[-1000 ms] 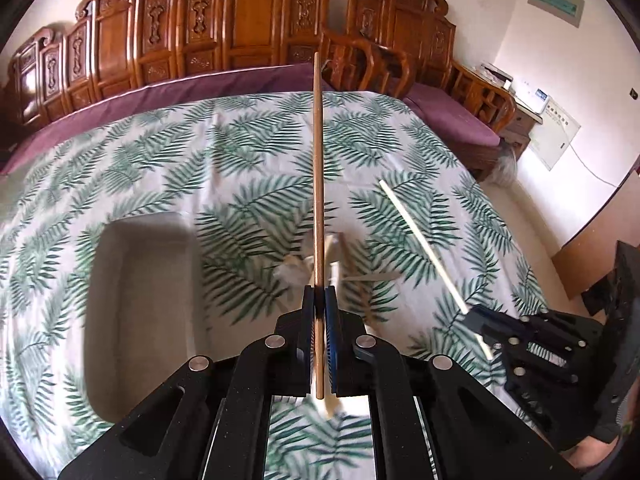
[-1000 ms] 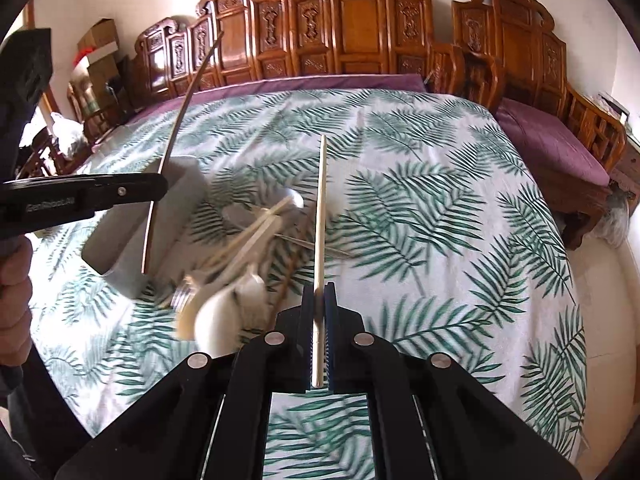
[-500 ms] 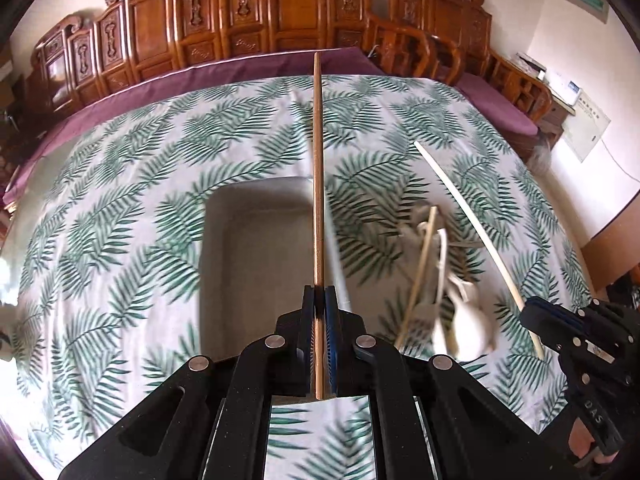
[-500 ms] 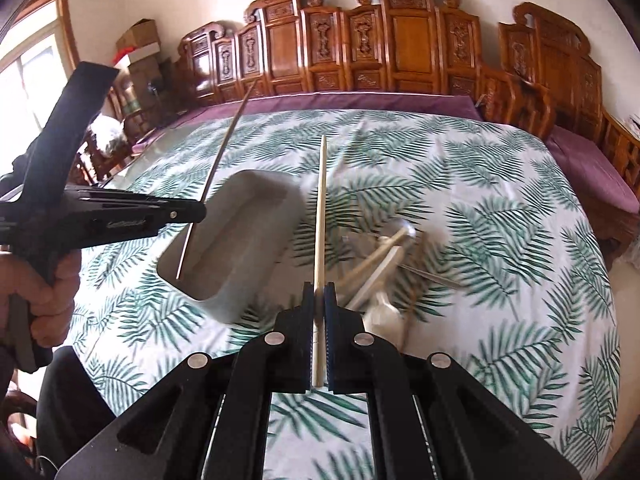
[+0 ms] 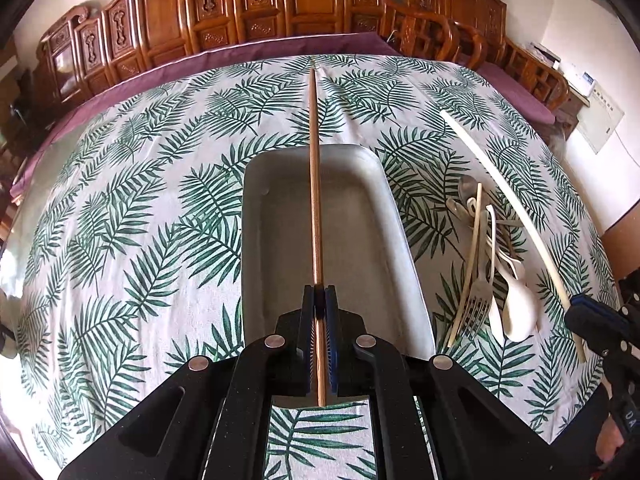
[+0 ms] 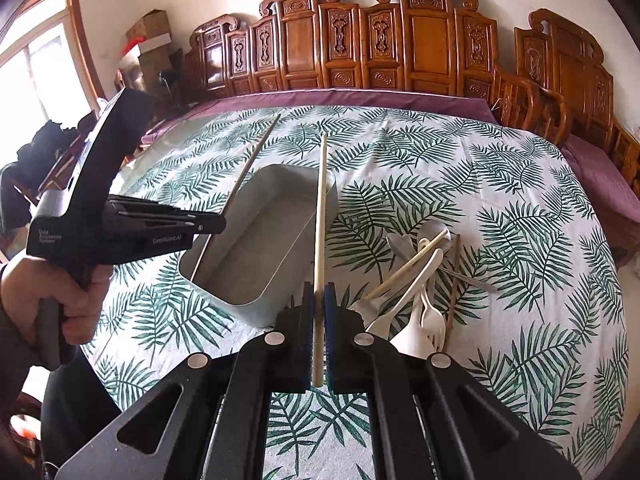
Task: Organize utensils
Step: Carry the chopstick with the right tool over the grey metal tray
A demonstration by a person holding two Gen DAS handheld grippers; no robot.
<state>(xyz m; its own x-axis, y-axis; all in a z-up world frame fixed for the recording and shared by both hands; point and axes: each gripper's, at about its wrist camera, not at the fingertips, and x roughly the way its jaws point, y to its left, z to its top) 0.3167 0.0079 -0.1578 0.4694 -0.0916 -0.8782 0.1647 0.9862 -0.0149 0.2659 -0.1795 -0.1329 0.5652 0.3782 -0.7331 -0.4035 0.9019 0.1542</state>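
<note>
My left gripper is shut on a brown wooden chopstick and holds it lengthwise above the grey metal tray. My right gripper is shut on a pale chopstick that points over the tray's right rim. In the left wrist view the right gripper and its pale chopstick are at the right. In the right wrist view the left gripper is at the left with its brown chopstick over the tray. A pile of utensils, white spoons, forks and chopsticks, lies right of the tray.
The table wears a cloth with a green fern print. Carved wooden chairs and a purple cushioned bench line its far side. Boxes and a window are at the far left.
Both grippers have swung left with their chopsticks. The tray has come under the left gripper's chopstick, and the right chopstick now points over the tray's right edge instead of the cloth.
</note>
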